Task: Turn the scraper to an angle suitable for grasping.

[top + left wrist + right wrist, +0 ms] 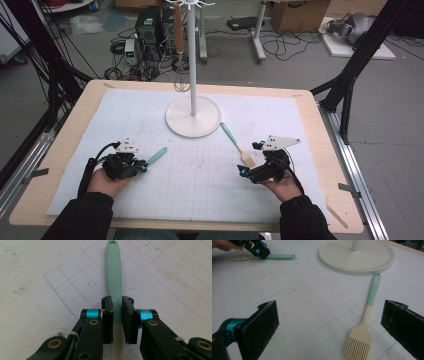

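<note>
Spatula: mint handle, cream blade end, flat on the white grid mat at the table's left-front. Left tool is pinching it, jaws straddling the handle right where mint turns cream; pads look pressed on both sides in the left gripper view. No earlier frame to compare. Handle's hanging hole points away from the tool, toward the stand. In the right gripper view the same spatula lies level, blade end under the left hand.

Right tool: jaws spread wide, nothing between the pads. It hovers just short of the brush, which lies on the mat at right-centre, cream bristles toward the tool, mint handle pointing at the stand base. Handle tip sits just beside the base rim; touching or not, cannot tell. Right hand holds its tool low over the mat in the high view, near the bristles.

Stand: white round base, upright pole, a whisk with brown handle hanging from a top hook.
</note>
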{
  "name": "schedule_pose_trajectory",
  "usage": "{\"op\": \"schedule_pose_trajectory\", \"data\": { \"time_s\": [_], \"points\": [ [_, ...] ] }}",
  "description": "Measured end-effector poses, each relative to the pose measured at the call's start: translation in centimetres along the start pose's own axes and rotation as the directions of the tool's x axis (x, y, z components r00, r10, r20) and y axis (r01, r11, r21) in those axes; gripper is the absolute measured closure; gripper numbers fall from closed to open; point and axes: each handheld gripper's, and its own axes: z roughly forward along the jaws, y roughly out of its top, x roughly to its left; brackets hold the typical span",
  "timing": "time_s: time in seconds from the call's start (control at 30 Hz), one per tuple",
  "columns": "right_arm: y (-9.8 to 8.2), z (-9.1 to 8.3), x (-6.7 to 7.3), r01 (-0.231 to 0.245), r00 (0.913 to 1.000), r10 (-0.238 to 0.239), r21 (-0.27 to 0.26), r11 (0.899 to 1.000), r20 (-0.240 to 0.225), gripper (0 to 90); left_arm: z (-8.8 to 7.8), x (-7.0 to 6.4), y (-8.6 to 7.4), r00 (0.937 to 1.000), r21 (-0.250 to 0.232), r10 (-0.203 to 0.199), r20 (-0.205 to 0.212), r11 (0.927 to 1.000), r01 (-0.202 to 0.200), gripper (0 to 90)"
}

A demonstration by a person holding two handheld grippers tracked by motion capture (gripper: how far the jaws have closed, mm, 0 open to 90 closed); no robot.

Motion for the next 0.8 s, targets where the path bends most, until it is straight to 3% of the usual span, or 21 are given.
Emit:
{"op": "schedule_pose_trajectory", "data": {
  "time_s": [0.3,0.8],
  "points": [
    [0.0,0.0,0.0,0.001,1.0,-0.001,0.002,1.0,0.003,0.2,-0.9,-0.3,0.7,0.9999,-0.044,0.009,0.011,0.999,-0.008,80.0],
    [-0.1,0.2,-0.1,-0.011,0.9999,0.012,0.012,1.0,-0.006,1.0,-1.6,-0.9,2.0,0.9975,-0.064,0.055,0.045,0.9966,-0.052,79.9]
  ]
}}
